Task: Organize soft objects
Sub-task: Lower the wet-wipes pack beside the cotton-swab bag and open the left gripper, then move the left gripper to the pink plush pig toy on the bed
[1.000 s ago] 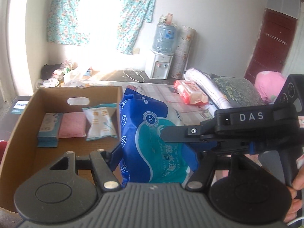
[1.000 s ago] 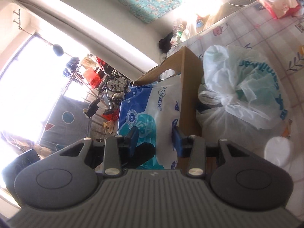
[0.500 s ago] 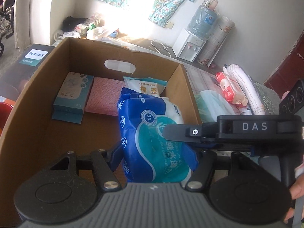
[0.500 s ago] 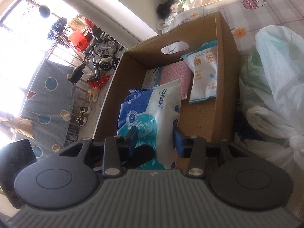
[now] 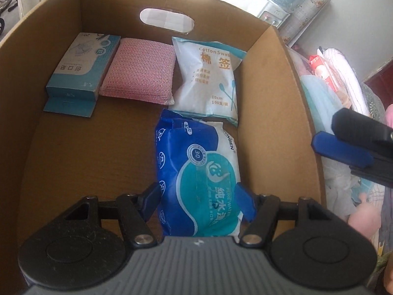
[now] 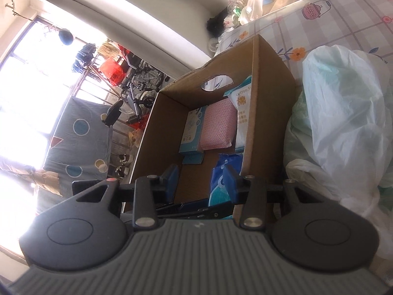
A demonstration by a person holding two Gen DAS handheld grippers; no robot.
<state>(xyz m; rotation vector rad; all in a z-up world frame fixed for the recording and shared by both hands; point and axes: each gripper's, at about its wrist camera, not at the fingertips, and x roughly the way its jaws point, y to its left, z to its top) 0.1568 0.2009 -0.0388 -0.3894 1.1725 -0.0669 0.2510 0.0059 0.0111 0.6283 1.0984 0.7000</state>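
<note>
An open cardboard box (image 5: 270, 98) fills the left wrist view. My left gripper (image 5: 197, 202) is shut on a blue and white wet-wipes pack (image 5: 196, 167), holding it low inside the box near the right wall. Along the far wall lie a teal carton (image 5: 81, 66), a pink cloth pad (image 5: 140, 71) and a cotton-swab bag (image 5: 208, 78). My right gripper (image 6: 200, 184) stands open with nothing between its fingers, just behind the box's (image 6: 267, 98) near edge. One of its blue fingers (image 5: 341, 152) shows outside the right wall. The pack (image 6: 221, 172) lies beyond it.
A large pale plastic bag (image 6: 343, 113) bulges against the box's right side on a patterned sheet (image 6: 331, 32). More soft bundles (image 5: 339, 78) lie right of the box. A water dispenser (image 5: 282, 5) stands at the back wall.
My left gripper has tipped downward and lowered the wipes pack from above the box rim into it. The right gripper has drawn away from the pack to the right.
</note>
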